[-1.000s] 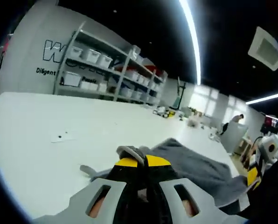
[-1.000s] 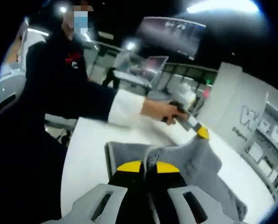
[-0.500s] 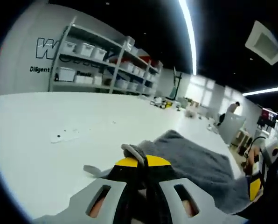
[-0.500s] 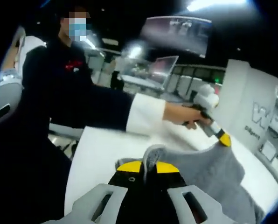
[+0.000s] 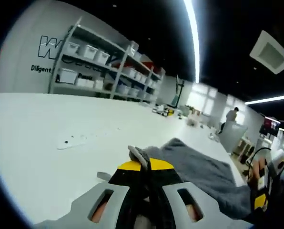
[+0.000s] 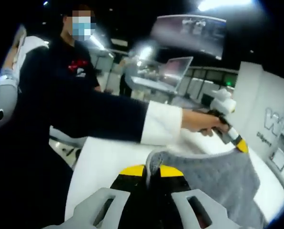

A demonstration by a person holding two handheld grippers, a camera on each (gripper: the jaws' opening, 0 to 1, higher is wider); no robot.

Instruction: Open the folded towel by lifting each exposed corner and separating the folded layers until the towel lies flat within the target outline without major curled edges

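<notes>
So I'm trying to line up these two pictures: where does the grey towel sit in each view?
Left gripper view: the grey cloth towel spreads from lower centre toward the lower right across the white table, one corner pinched in the left tool.
Right gripper view: it fills the lower right, a corner pinched in the right tool.
Shared landmark: the grey wall with large white lettering, at the right edge in the right gripper view.

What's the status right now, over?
Left gripper shut on one corner of the soft grey towel; right gripper shut on another. Towel stretched between them over the white table. Nothing in the way.
</notes>
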